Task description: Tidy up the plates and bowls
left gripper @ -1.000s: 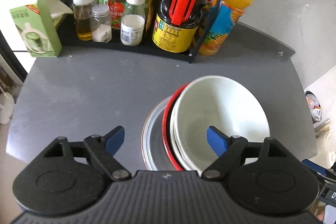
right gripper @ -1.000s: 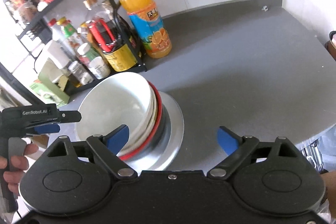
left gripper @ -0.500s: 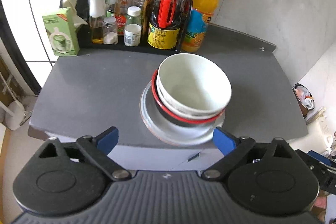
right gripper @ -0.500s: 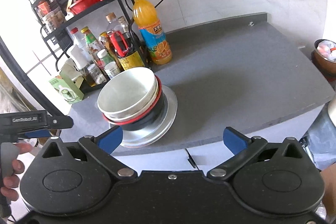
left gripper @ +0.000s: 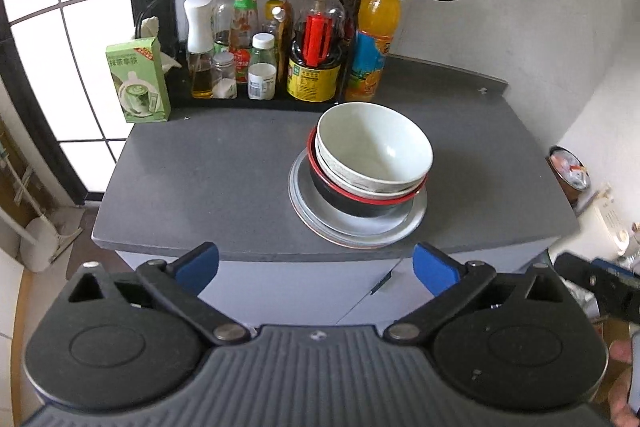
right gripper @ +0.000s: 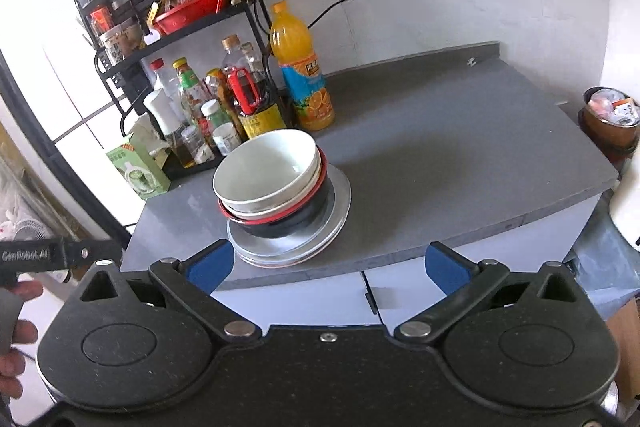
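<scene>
The grey surface (left gripper: 224,179) carries one stack near its front edge: plates (left gripper: 360,227) at the bottom, a black, red-rimmed bowl (left gripper: 352,201) above, white bowls (left gripper: 374,151) on top, sitting slightly askew. Both the left hand-held gripper (left gripper: 316,267) and the right hand-held gripper (right gripper: 328,263) hang spread and empty, off the edge. A nudge could probably tip the leaning bowls or slide the plates off.

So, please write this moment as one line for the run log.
left gripper: open, empty | right gripper: open, empty | white bowl tops stack on plates | counter: stack near front edge
</scene>
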